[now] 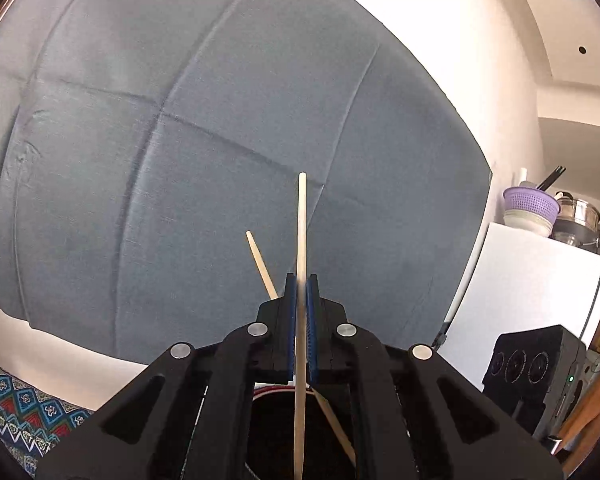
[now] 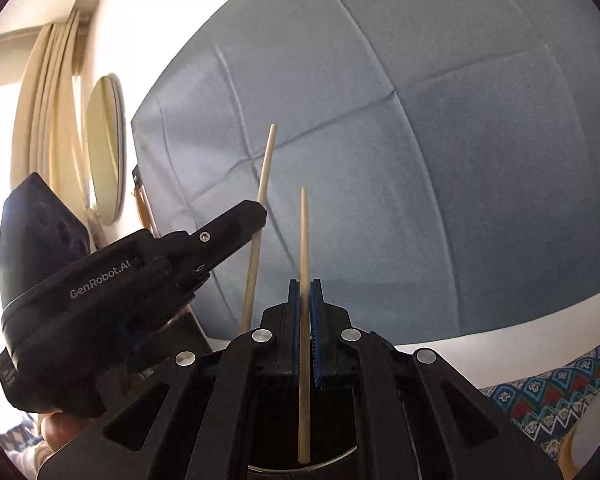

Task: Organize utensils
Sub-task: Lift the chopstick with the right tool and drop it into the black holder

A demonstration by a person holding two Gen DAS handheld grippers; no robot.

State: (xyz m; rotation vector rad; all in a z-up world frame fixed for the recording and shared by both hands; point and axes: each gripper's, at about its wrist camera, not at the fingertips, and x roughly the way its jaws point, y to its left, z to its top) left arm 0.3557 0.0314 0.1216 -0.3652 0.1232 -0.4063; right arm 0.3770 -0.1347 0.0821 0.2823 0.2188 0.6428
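While pinched upright | chopstick (image 2: 303, 240) between right gripper (image 2: 305, 292) fingers

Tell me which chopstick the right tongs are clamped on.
The chopstick between the right tongs' blue pads, upright at centre. The other chopstick leans left, clamped in the left tongs.

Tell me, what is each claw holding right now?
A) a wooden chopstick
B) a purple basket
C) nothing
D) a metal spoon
A: the left claw pinches a pale wooden chopstick between blue pads, and the right claw pinches another chopstick.
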